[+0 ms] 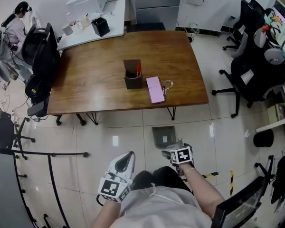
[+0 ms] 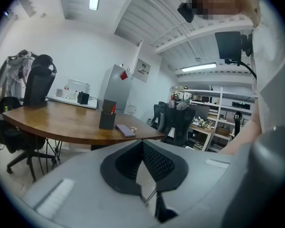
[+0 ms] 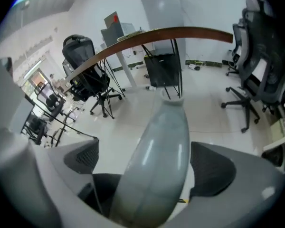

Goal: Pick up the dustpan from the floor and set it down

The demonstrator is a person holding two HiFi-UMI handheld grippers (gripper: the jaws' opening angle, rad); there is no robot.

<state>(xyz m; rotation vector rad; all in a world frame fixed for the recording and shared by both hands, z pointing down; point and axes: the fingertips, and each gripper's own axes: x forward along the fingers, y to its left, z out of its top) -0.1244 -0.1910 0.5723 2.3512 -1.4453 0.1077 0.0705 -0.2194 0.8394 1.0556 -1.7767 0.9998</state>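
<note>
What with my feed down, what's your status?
Left tool shut, empty. Right tool open around handle of grey plastic dustpan, on floor. Leg of brown wooden table close behind.

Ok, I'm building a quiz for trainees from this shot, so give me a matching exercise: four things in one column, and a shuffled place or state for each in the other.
Things:
1 dustpan
2 phone
3 red pen
4 left gripper

Places or states:
A standing in the holder on the table
B jaws together, empty
C on the floor, handle between the right gripper's open jaws
D flat on the table beside the keys

Pairs: 1-C, 2-D, 3-A, 4-B.
</note>
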